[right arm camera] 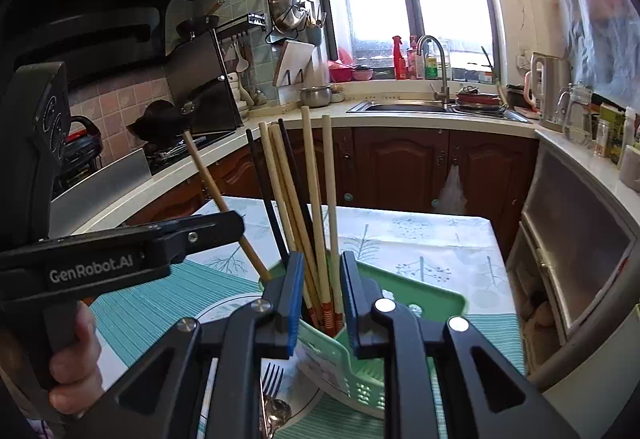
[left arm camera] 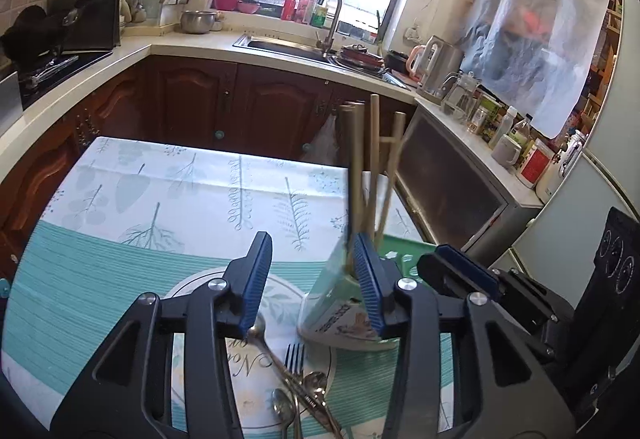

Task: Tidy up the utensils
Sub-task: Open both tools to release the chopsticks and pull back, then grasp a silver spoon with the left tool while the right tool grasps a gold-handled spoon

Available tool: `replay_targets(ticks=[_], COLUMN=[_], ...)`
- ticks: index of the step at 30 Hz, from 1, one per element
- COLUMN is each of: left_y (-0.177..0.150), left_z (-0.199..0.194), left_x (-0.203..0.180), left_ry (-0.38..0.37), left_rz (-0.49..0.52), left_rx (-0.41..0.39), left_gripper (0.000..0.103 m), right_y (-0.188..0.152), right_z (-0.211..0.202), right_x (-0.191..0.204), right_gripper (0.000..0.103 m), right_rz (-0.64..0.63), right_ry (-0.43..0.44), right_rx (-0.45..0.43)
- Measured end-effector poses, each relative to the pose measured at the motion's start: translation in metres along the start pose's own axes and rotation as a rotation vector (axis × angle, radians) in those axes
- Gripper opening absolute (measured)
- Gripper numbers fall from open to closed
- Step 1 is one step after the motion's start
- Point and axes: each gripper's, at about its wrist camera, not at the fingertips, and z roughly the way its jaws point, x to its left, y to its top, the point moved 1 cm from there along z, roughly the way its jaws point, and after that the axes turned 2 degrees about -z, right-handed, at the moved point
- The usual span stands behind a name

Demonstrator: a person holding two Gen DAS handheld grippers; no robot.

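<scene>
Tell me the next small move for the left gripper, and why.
Probably lower the open left gripper onto the fork on the plate. The chopsticks already stand in the green holder, while the fork and spoons lie unsorted below its fingers.

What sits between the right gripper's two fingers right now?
In the right wrist view, the right gripper straddles the green utensil holder, with upright chopsticks rising between its open fingers. The fork lies lower left, outside the gap.
</scene>
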Motion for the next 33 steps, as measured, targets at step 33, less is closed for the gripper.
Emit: replay_targets(ticks=[33], left_y=[-0.075], left_z=[0.021], left_x=[0.071], left_ry=[0.015], left_rz=[-0.11], left_rx=[0.417], left_gripper=[0.039], right_y=[-0.052], right_z=[-0.01], right_x=[0.029], right_gripper=[0.018], right_rz=[0.051], right_ry=[0.011], right_rx=[0.251])
